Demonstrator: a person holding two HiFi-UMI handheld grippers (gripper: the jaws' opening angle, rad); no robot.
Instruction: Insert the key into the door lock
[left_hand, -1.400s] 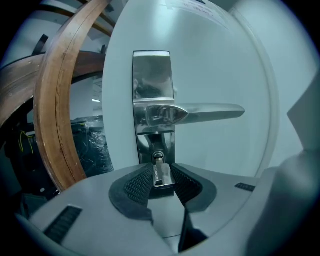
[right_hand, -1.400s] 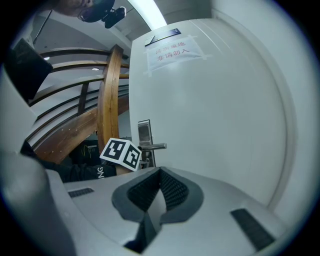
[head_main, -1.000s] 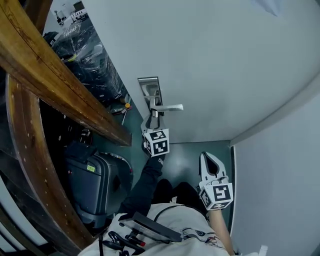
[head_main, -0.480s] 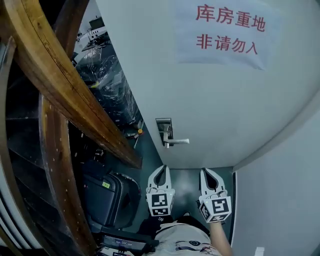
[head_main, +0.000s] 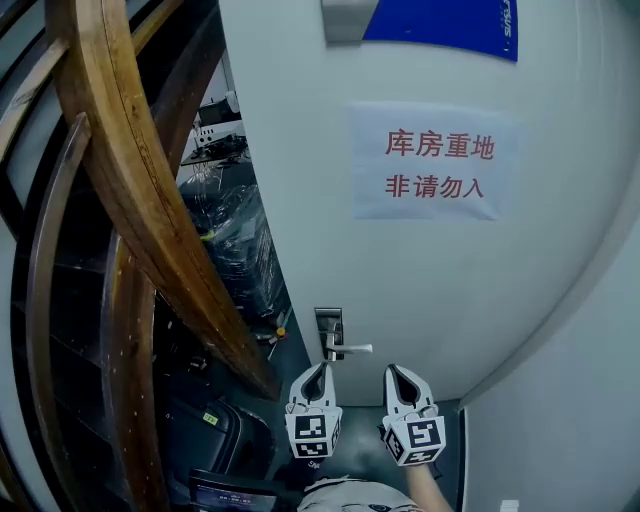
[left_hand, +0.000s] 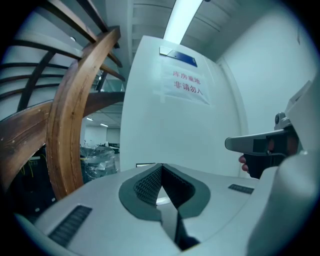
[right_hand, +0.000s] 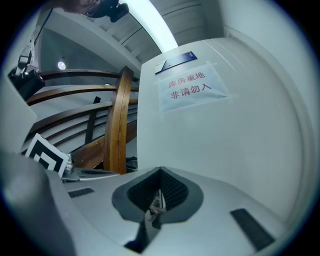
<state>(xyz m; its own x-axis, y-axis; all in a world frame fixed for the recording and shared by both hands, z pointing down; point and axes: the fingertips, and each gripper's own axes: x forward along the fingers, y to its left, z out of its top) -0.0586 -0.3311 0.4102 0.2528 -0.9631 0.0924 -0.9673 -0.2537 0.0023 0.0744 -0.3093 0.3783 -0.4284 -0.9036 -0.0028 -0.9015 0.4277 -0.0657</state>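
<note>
Floor (head_main: 362, 440) w/ suitcase (head_main: 228, 433), wrapped goods (head_main: 235, 240).

"库房重地 非请勿入" is printed in red on a paper sheet (head_main: 432, 165) on the door (head_main: 560, 300). Lettering on the blue plate (head_main: 440, 25) cannot be read.

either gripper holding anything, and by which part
The right gripper pinches a small metal key in its shut jaws; which end cannot be told. The left gripper is shut, empty.

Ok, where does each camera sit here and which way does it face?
Head view: on the person's head, facing down the door to its handle; left gripper, right gripper show below.
Left gripper view: on that gripper, along shut empty jaws, at the door.
Right gripper view: likewise; jaws shut on the key.
Shared: all three show the paper notice.
</note>
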